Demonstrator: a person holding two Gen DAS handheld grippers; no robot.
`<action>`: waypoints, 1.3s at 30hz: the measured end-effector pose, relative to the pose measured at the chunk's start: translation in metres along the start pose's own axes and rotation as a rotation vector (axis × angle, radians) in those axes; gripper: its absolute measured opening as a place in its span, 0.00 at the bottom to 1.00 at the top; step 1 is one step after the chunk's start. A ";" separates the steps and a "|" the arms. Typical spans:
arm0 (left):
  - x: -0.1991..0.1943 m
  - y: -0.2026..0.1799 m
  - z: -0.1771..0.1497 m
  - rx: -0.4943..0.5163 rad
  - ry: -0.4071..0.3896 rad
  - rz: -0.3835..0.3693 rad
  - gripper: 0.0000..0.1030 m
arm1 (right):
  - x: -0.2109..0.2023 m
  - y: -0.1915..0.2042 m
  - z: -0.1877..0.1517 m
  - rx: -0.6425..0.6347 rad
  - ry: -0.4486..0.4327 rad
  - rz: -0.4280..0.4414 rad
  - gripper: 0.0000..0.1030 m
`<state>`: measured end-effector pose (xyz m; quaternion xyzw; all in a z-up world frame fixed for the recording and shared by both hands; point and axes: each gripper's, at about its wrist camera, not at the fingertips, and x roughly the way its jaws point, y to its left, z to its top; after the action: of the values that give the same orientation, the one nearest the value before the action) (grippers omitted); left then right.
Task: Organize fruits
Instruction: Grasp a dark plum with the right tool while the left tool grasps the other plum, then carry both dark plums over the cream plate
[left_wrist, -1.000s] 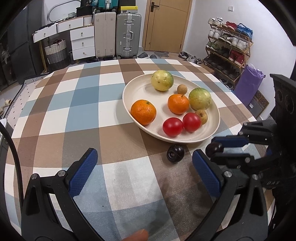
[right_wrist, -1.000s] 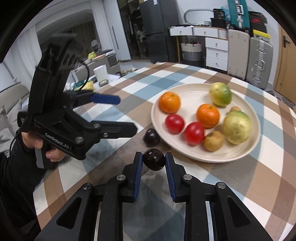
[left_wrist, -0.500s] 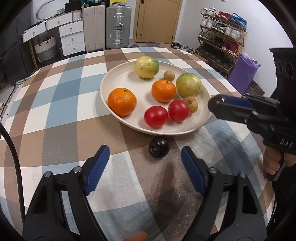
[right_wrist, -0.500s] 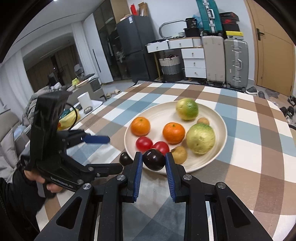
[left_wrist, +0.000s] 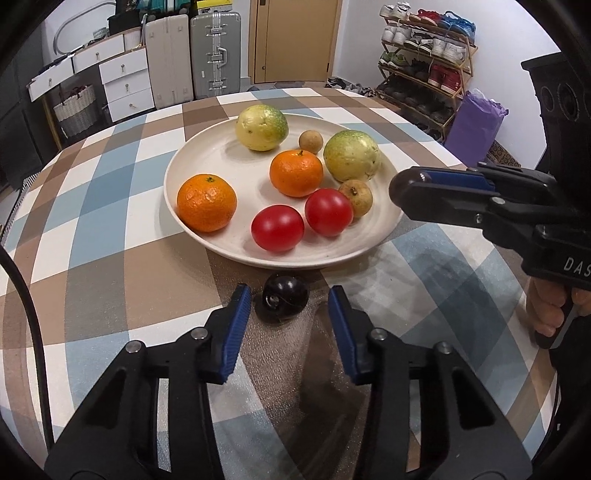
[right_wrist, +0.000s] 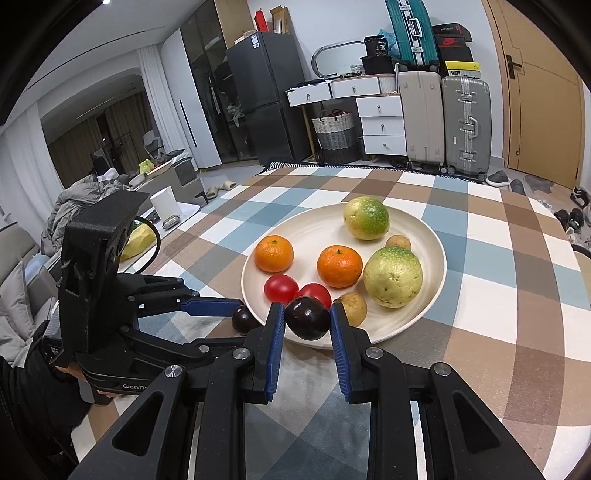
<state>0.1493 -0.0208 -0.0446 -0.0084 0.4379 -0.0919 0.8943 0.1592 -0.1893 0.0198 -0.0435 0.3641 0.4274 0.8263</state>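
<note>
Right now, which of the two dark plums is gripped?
The plum between the right gripper's jaws, over the plate rim. The other plum lies on the table inside the open left gripper.

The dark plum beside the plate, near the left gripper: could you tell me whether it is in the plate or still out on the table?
Out. The dark plum lies on the checked tablecloth just outside the plate rim, between the open left gripper fingers.

The near rim of the plate (left_wrist: 384, 236) stands just beyond the dark plum (left_wrist: 285, 297) on the tabletop (left_wrist: 110, 266), with two tomatoes (left_wrist: 277, 228) behind it. The right hand-held gripper (right_wrist: 307, 322) overhangs that rim. Checked cloth left of the plate lies bare.
</note>
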 end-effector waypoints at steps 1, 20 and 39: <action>0.000 0.000 0.000 0.001 -0.001 0.000 0.34 | 0.000 0.000 0.000 0.000 -0.003 -0.002 0.25; -0.009 -0.002 -0.001 0.023 -0.027 -0.036 0.22 | -0.003 -0.003 -0.001 0.009 -0.013 -0.015 0.25; -0.044 0.007 0.004 -0.034 -0.176 -0.070 0.22 | -0.009 -0.019 0.002 0.068 -0.044 -0.076 0.25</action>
<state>0.1273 -0.0065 -0.0081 -0.0471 0.3585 -0.1145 0.9253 0.1709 -0.2069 0.0225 -0.0199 0.3581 0.3838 0.8509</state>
